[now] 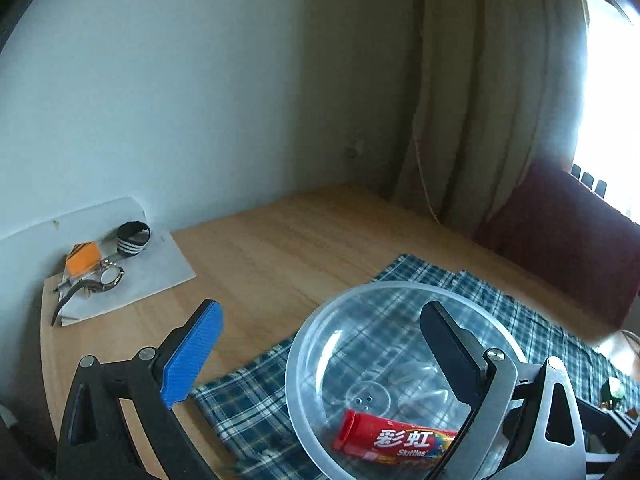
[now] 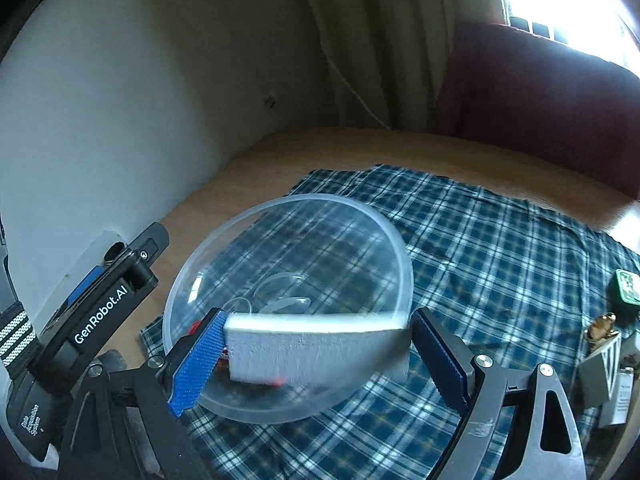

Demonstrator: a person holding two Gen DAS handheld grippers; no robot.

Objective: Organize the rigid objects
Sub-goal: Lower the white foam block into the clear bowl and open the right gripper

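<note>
A clear plastic bowl stands on a blue plaid cloth. Inside it lie a red Skittles tube and a clear lid with small holes. My left gripper is open, its black finger inside the bowl and its blue-padded finger outside the rim, nothing between them. My right gripper is shut on a grey rectangular box, held crosswise just above the bowl's near side. The box is motion-blurred.
A white board at the back left of the wooden table carries a watch, an orange block and a striped black band. A green item, a gold piece and small boxes sit at the right. A dark red chair stands behind.
</note>
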